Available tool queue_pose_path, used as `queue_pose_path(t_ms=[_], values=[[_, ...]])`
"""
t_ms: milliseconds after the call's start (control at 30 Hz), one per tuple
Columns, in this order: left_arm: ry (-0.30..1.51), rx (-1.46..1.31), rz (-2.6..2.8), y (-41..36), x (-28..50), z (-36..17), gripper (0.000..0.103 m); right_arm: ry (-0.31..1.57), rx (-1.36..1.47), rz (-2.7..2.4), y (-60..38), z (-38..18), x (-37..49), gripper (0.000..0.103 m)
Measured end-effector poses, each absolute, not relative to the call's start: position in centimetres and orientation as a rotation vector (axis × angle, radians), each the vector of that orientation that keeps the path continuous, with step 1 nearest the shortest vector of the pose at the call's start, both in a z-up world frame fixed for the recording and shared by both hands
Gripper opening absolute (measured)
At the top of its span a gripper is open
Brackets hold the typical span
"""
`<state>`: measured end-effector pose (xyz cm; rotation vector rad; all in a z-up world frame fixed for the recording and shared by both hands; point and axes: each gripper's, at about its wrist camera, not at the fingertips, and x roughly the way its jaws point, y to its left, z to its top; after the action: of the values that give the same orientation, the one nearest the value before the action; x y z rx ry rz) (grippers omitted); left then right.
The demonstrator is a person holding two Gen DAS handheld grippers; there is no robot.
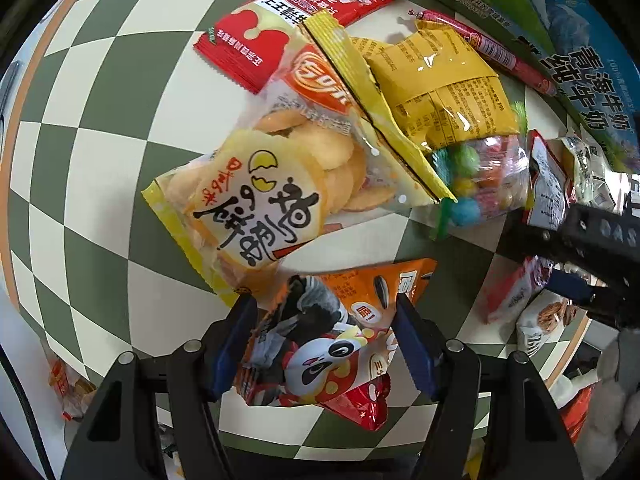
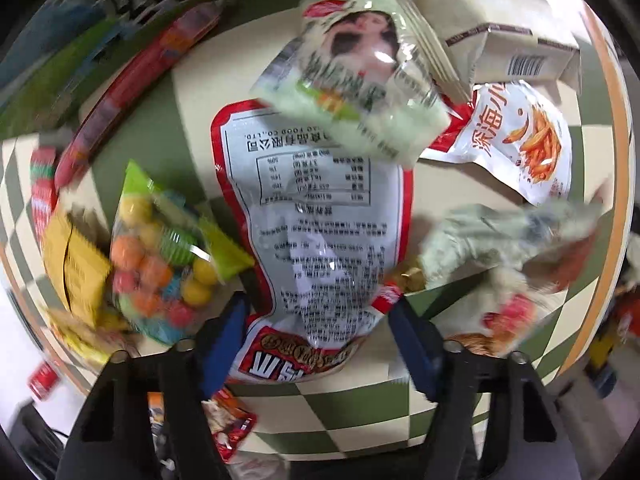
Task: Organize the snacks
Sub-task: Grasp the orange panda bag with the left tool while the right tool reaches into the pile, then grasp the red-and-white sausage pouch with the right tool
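Observation:
My left gripper (image 1: 326, 312) is shut on an orange snack packet (image 1: 340, 332) with a cartoon panda. Both blue pads press its sides, and it hangs just above the checkered table (image 1: 100, 160). Beyond it lies a yellow rice-cracker bag (image 1: 256, 208). My right gripper (image 2: 316, 324) is shut on a red-and-white packet (image 2: 320, 220) with its printed back facing up. The pads (image 2: 224, 332) touch its lower edges. A pale green packet (image 2: 352, 92) overlaps its far end. The right gripper (image 1: 536, 256) also shows at the right of the left wrist view.
A clear bag of coloured candy balls (image 1: 480, 184), a yellow packet (image 1: 436, 80), a red packet (image 1: 280, 28), a sausage stick (image 1: 492, 44) and a milk box (image 1: 580, 60) crowd the far side. A white fries packet (image 2: 520, 136) and a carton (image 2: 512, 52) lie to the right.

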<state>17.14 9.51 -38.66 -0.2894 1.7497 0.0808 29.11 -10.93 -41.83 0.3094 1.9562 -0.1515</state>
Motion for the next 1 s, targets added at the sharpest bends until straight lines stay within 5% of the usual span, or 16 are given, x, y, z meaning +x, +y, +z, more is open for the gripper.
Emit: queue_pose_path(t_ms=[300,567,600,633,733,767,1000], values=[[1.729,-0.258,0.046,9.5,16.9,-36.2,0.065,1.901,0.289,-0.061,-11.7,-37.7,25.4,0.042],[1.688,-0.215,-0.013,7.7,16.3,-32.7,0.063,1.837,0.367,-0.012,-14.6,-34.2,20.6,0.039],[1.680,-0.210,-0.024,7.4,16.4,-32.2,0.052,1.827,0.385,-0.008,-15.0,-33.7,20.3,0.038],[1.679,-0.198,-0.035,7.0,16.4,-31.6,0.052,1.815,0.397,-0.007,-15.4,-33.0,19.9,0.038],[1.662,-0.195,-0.070,6.4,16.6,-30.1,0.050,1.784,0.428,0.015,-17.5,-31.8,18.1,0.004],[1.652,-0.184,-0.074,6.2,16.7,-29.7,0.049,1.779,0.434,0.031,-17.9,-31.3,17.7,0.001],[1.650,-0.132,-0.053,5.3,17.8,-29.3,0.048,1.743,0.475,0.045,-21.7,-29.5,17.8,0.001]])
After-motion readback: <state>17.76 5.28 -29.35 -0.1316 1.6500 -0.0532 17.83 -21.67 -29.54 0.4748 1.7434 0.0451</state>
